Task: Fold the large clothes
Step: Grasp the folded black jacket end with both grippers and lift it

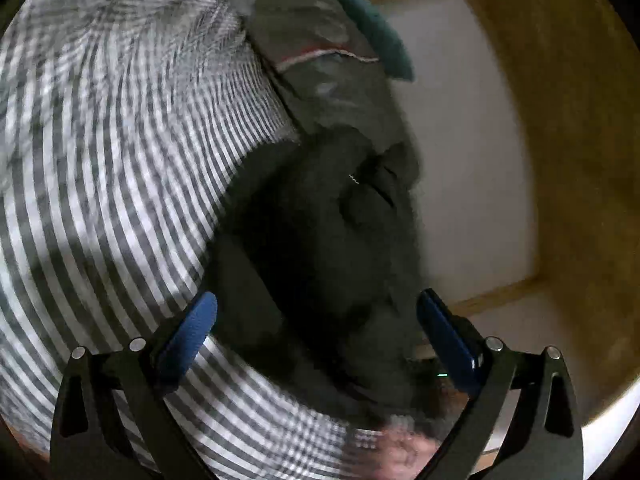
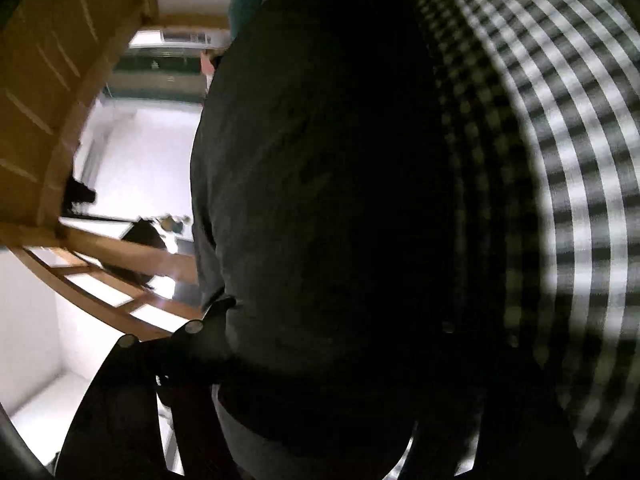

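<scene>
A slip is the main risk: the dark garment (image 1: 320,248) is bulky and bunched, so a thin pinch could let layers slide and the fold go crooked. It is seen as a dark green-black, crumpled mass lying on the gingham bedding (image 1: 112,152), its bulk from center to 1 o'clock in the left view. The left gripper (image 1: 318,344) is spread wide w/ nothing between the blue pads (image 1: 192,332). The right gripper (image 2: 312,412) is smothered by cloth at 6 o'clock; its state can't be told.
</scene>
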Demonstrator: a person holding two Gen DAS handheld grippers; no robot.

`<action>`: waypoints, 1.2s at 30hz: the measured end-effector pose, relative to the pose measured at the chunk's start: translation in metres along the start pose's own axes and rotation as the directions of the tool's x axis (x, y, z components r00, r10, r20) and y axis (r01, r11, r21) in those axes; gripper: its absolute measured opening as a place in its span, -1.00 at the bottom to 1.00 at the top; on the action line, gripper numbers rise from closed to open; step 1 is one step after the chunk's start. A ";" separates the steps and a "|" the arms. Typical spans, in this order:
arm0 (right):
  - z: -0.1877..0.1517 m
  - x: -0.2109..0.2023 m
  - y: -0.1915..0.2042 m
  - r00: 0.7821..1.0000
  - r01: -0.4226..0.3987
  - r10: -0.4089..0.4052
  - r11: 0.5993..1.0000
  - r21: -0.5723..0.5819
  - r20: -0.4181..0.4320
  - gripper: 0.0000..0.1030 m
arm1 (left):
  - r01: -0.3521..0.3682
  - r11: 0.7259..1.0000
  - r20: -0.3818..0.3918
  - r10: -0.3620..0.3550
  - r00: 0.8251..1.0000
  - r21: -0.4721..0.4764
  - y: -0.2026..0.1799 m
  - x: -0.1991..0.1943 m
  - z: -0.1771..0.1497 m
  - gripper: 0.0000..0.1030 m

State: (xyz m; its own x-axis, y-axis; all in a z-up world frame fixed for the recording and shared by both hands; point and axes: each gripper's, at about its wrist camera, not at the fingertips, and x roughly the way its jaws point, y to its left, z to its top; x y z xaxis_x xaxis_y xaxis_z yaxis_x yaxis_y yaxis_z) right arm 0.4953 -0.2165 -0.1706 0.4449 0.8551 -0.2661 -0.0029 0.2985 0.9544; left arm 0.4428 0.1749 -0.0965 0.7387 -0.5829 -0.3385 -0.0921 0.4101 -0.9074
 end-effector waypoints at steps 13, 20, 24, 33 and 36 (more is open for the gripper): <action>-0.046 -0.026 0.015 1.000 0.001 -0.002 0.999 0.045 0.010 0.18 | 0.201 0.934 0.025 -0.203 0.979 -0.296 0.035 0.035 -0.057 0.91; -0.060 -0.039 0.009 1.000 0.014 -0.014 0.999 0.043 0.007 0.18 | 0.308 0.908 0.058 -0.304 0.951 -0.285 0.043 0.023 -0.057 0.88; -0.061 -0.039 0.003 1.000 0.014 -0.014 0.999 0.047 -0.001 0.19 | 0.356 0.900 0.063 -0.351 0.934 -0.253 0.044 0.021 -0.062 0.88; -0.066 -0.034 0.005 0.999 0.034 -0.034 0.999 0.019 0.008 0.18 | 0.079 0.997 -0.087 -0.077 0.993 0.017 0.002 0.061 -0.044 0.65; -0.073 -0.045 0.032 0.998 0.060 -0.058 0.996 -0.060 0.030 0.14 | 0.124 0.992 -0.098 -0.121 0.988 0.030 -0.006 0.041 -0.049 0.11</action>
State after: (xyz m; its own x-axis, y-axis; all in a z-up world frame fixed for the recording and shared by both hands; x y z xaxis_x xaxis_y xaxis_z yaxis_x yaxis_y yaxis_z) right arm 0.4096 -0.2142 -0.1377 0.4707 0.8235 -0.3168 -0.0304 0.3740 0.9269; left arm 0.4410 0.1138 -0.1169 0.6756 -0.6939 -0.2493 0.0203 0.3555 -0.9345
